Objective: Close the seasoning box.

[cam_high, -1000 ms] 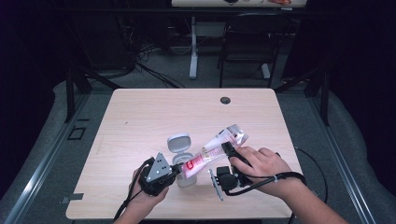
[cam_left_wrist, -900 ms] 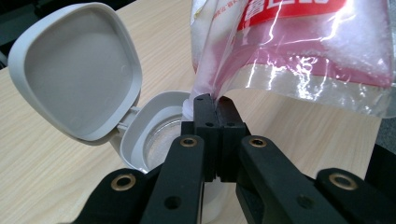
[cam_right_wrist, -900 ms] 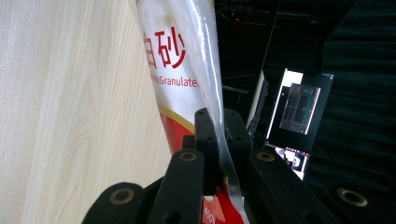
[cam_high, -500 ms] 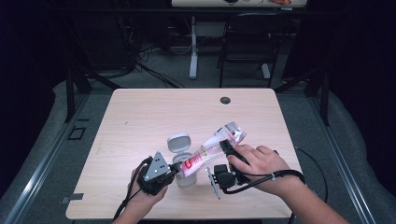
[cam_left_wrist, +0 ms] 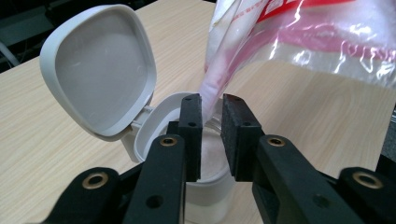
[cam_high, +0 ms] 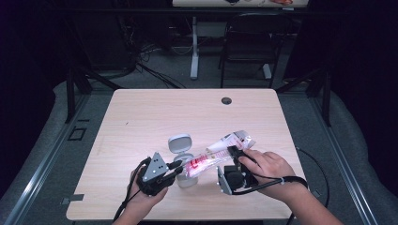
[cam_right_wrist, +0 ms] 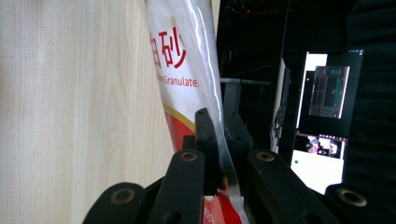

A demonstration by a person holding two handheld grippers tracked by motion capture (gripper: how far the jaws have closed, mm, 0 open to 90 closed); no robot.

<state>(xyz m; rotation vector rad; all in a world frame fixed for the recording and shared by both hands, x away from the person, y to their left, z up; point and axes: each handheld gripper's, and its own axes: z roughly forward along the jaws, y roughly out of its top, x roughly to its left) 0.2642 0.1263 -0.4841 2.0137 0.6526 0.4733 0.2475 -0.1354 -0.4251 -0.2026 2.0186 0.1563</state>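
A white container [cam_high: 187,180] stands near the table's front edge with its hinged lid [cam_high: 179,143] flipped up. A clear sugar bag [cam_high: 220,152] with red print is tilted over it, lower corner at the container's mouth. My right gripper [cam_high: 233,153] is shut on the bag [cam_right_wrist: 180,60], whose film is pinched between the right gripper's [cam_right_wrist: 217,119] pads. My left gripper [cam_high: 178,165] sits at the container rim [cam_left_wrist: 154,135], beside the lid [cam_left_wrist: 100,70]. The left gripper's [cam_left_wrist: 211,100] jaws have just been opening. The bag's [cam_left_wrist: 303,32] narrow corner shows in the gap, unpressed.
The light wooden table [cam_high: 155,117] has a round cable hole [cam_high: 226,101] near its far edge. Beyond the table are a dark floor, cables and a chair [cam_high: 248,47]. A lit monitor [cam_right_wrist: 322,140] shows in the right gripper view.
The right hand and the bag have shifted very slightly. The left hand has stayed in place by the container.
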